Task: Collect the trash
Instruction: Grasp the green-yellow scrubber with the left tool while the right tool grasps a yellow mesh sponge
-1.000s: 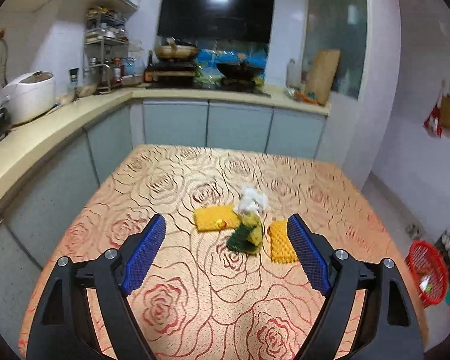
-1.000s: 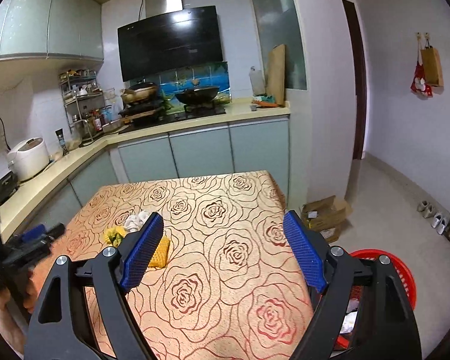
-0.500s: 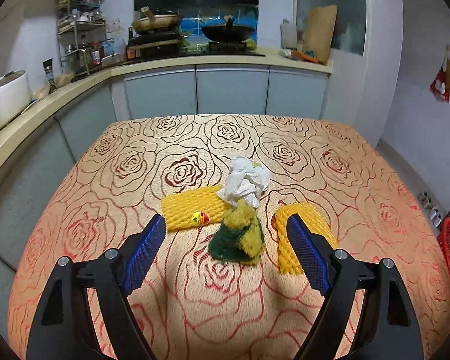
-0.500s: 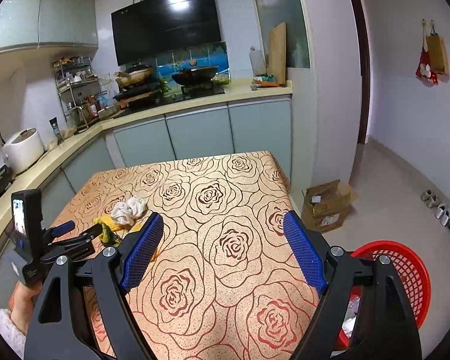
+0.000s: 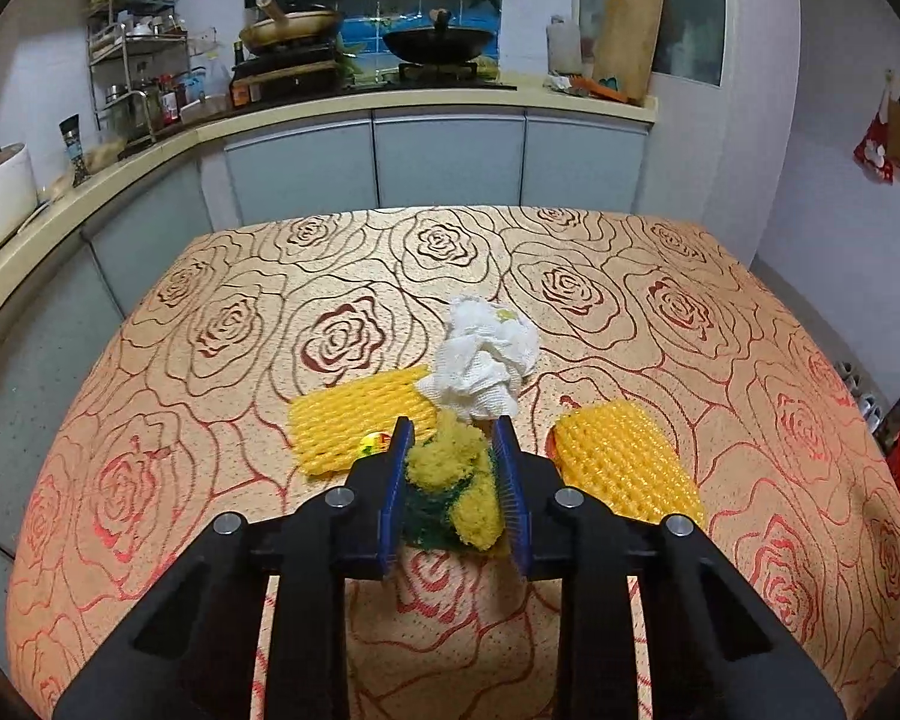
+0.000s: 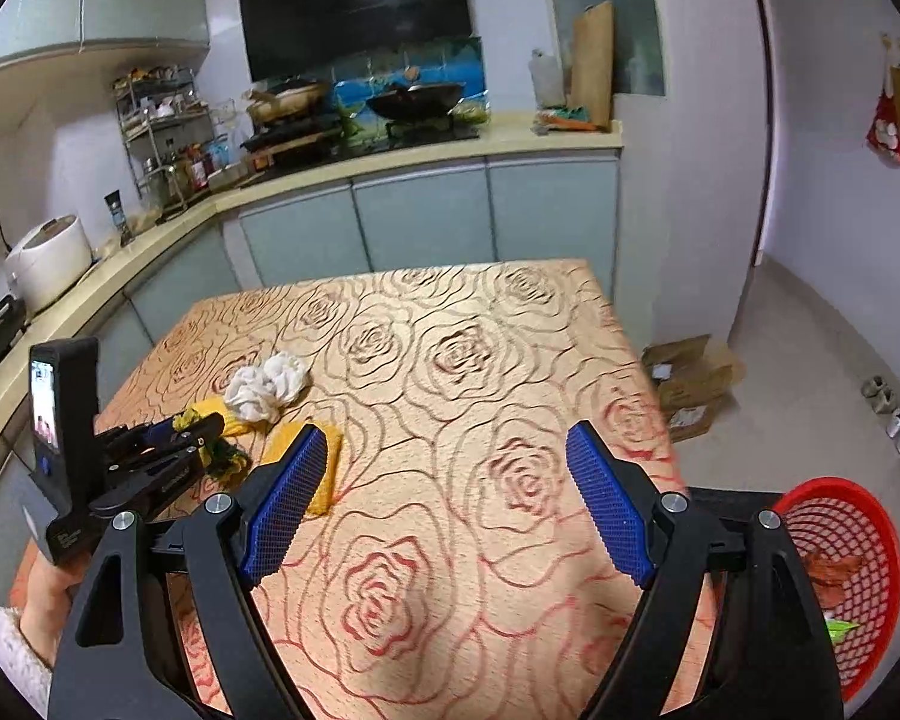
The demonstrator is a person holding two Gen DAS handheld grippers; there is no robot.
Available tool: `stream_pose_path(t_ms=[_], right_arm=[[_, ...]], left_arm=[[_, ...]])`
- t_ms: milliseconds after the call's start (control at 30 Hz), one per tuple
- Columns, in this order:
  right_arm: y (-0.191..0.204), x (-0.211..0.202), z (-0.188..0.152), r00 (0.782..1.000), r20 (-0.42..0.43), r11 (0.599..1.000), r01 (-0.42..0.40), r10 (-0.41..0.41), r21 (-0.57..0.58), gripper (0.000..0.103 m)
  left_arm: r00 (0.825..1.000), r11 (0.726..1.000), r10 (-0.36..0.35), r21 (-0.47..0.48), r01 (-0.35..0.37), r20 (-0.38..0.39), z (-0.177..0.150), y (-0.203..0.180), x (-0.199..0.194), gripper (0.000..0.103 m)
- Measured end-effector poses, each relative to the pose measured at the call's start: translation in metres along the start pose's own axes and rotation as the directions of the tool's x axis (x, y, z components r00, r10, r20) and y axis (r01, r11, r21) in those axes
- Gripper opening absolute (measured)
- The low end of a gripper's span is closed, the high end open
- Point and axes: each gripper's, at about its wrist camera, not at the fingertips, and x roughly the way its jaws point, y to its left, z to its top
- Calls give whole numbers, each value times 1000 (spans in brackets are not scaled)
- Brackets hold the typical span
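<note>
The left gripper [image 5: 453,450] is closing its blue pads on a yellow-and-green scouring sponge [image 5: 456,489] lying on the rose-patterned table [image 5: 660,312], between two yellow foam nets [image 5: 354,420] and touching a crumpled white tissue [image 5: 486,360]. The right gripper [image 6: 438,495] is hovering wide open, empty. A firm, centred squeeze looks advisable before lifting toward the red basket [image 6: 840,546].

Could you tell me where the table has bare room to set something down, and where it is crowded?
The table is bare on its right half, from the far edge down to the open right gripper. The far strip toward the cabinets is bare too. It is crowded left of centre: two yellow foam nets, the white tissue wad, and the yellow-green sponge in the left gripper.
</note>
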Motion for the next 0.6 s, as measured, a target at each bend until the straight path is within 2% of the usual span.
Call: stream_pose_path(t_ms=[167, 300, 433, 600], right_arm=[[25, 28, 0, 999, -40, 999, -29, 28, -32, 79], [44, 49, -2, 998, -60, 997, -35, 31, -62, 79], [61, 80, -4, 989, -135, 996, -64, 55, -65, 79], [86, 106, -6, 980, -192, 990, -79, 56, -116, 79]], left_arm=[[999, 999, 9, -48, -6, 44, 1, 14, -23, 24], [994, 996, 55, -71, -48, 95, 4, 26, -47, 24], [987, 992, 100, -93, -88, 126, 12, 35, -66, 24], [979, 986, 116, -143, -92, 170, 23, 47, -91, 24]])
